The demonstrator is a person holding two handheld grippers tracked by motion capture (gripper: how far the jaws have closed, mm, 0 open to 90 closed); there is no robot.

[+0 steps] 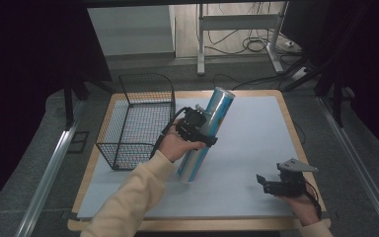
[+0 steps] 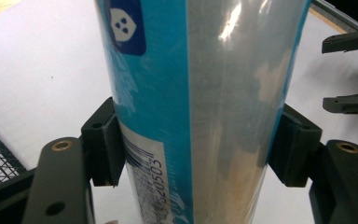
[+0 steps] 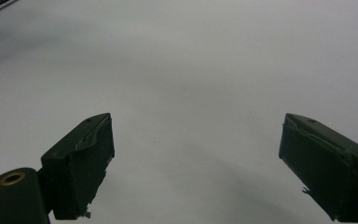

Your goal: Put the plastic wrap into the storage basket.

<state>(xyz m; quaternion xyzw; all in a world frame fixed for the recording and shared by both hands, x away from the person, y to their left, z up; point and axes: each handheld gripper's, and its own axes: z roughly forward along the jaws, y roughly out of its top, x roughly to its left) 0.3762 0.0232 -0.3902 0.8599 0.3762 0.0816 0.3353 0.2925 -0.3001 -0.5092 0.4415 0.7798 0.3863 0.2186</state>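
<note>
Blue tube (image 1: pixel 205 138) clamped mid-length in our left gripper (image 1: pixel 196 129), long axis tilted, wire basket (image 1: pixel 137 121) just left. Right gripper (image 1: pixel 276 185) wide, idle on bench (image 1: pixel 256 148).

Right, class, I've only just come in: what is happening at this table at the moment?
A person is working with a two-jaw gripper in each hand. The left gripper is shut on a tall blue and silver cylindrical tube, gripping it about midway; the tube leans, its lower end on or close to the pale grey mat. A black wire basket stands just left of it. The right gripper is open, low over the mat near the right front corner, holding nothing.
</note>
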